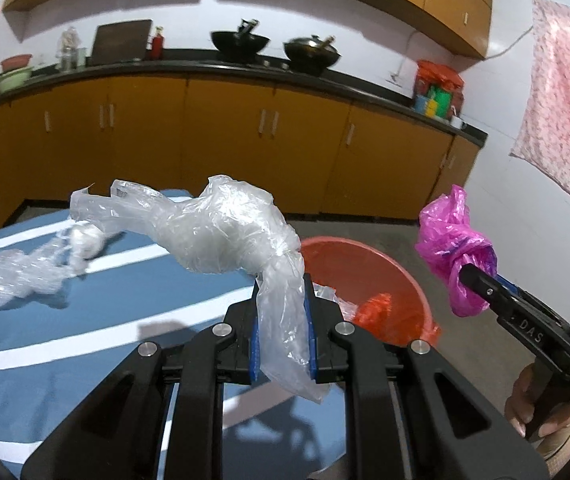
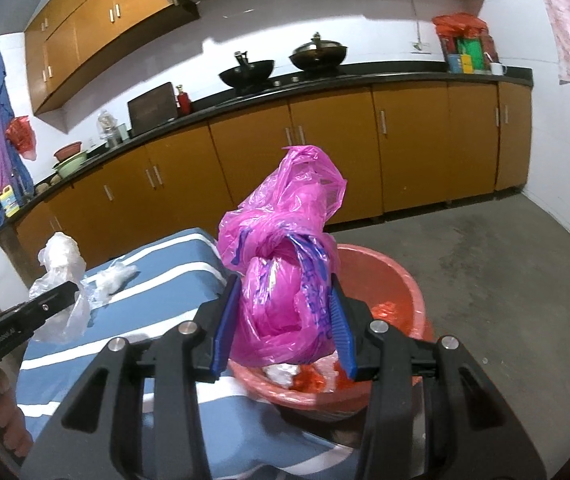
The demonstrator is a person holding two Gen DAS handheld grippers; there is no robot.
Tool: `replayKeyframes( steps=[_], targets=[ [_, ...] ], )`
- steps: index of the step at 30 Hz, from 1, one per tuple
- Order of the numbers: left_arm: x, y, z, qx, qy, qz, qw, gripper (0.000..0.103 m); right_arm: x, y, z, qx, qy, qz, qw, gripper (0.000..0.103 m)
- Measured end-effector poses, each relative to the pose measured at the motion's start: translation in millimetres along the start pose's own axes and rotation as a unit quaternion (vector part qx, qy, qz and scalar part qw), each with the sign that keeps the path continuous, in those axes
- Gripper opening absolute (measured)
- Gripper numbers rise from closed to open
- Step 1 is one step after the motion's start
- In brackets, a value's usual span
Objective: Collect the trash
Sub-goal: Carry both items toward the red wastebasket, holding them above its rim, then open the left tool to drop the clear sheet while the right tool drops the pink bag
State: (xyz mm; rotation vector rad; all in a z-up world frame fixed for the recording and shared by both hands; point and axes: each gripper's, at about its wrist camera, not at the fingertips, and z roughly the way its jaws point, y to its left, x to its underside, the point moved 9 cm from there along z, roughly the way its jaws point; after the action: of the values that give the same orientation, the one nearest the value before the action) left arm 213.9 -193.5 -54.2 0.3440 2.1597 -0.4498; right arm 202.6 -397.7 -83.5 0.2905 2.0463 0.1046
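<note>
My left gripper (image 1: 284, 286) is shut on the tail of a crumpled clear plastic bag (image 1: 225, 236), which hangs above the blue striped table (image 1: 85, 340). My right gripper (image 2: 284, 286) is shut on a knotted pink plastic bag (image 2: 285, 236), held over the rim of a red basin (image 2: 393, 276). The basin (image 1: 369, 264) holds red and white scraps. In the left wrist view the right gripper (image 1: 469, 276) and pink bag (image 1: 453, 240) are at the right. In the right wrist view the left gripper (image 2: 70, 289) and clear bag (image 2: 61, 256) are at the left.
More crumpled clear plastic (image 1: 29, 284) lies on the table's far left, with a smaller wad (image 2: 115, 278) near its far edge. Orange cabinets (image 1: 225, 140) under a black counter with two woks (image 1: 239, 42) stand behind. Bare concrete floor (image 2: 485, 248) lies right of the basin.
</note>
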Motion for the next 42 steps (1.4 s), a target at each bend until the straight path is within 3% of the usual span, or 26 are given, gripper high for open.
replayKeyframes(
  steps=[22,42],
  targets=[
    [20.6,-73.5,63.5,0.051,0.054,0.064,0.9952,0.017,8.3,-47.7,35.8,0.021,0.024,0.022,0.999,0.042],
    [31.9,-91.1,111.4,0.074,0.091,0.100,0.9881,0.017,0.7,-58.0,73.3,0.024,0.029,0.031,0.999,0.042]
  ],
)
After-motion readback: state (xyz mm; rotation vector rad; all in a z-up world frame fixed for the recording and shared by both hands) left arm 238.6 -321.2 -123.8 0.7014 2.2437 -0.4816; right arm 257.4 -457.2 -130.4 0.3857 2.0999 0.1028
